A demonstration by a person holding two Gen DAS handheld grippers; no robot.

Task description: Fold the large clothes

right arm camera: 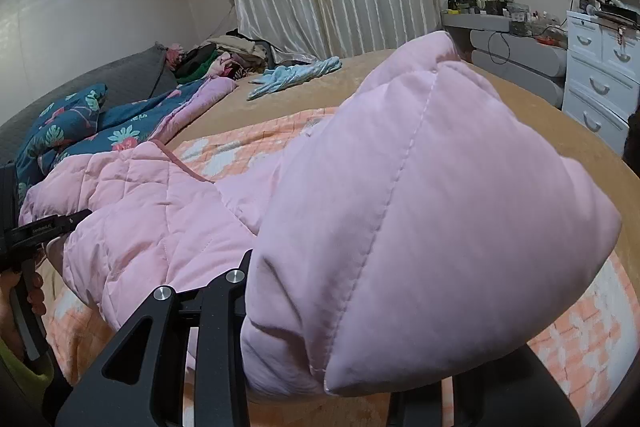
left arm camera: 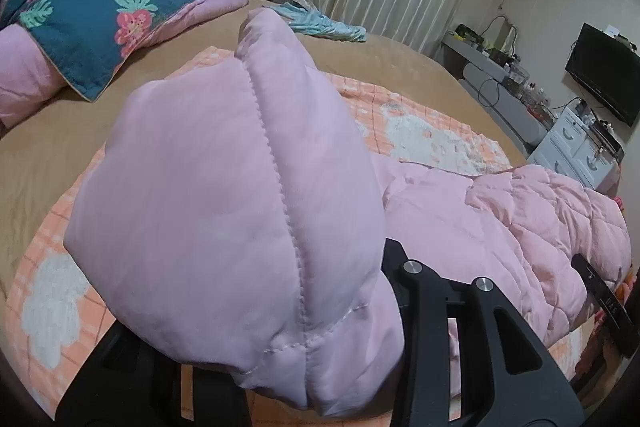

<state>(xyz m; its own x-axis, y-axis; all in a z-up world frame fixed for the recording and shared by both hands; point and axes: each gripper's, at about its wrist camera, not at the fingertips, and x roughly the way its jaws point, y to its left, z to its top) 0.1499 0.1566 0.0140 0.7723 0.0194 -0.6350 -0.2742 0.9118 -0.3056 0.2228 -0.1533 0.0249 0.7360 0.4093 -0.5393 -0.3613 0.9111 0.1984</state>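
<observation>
Left wrist view shows a pink padded jacket (left arm camera: 224,187) bunched up over the left gripper (left arm camera: 320,367); the puffy cloth hides the fingertips, but a fold of it sits between the narrowly parted jaws, so the gripper looks closed on the jacket. In the right wrist view the right gripper (right arm camera: 320,355) holds another padded end of the same jacket (right arm camera: 420,227) in the same way, jaws nearly together with cloth pinched between them (the tips are again buried in fabric). The rest of the jacket lies quilted side up between the two grippers, on an orange checked blanket (left arm camera: 420,123) spread over the near part of the bed (left arm camera: 60,147). A floral quilt (left arm camera: 92,11) lies toward the head edge of the bed, and a light blue garment (right arm camera: 296,75) toward its far edge.

My reading is that a fold is in hand: both lifted ends are being carried over the body of the jacket. The next move calls for laying them down level and together, so the padded layers stack without twisting, then letting go.
</observation>
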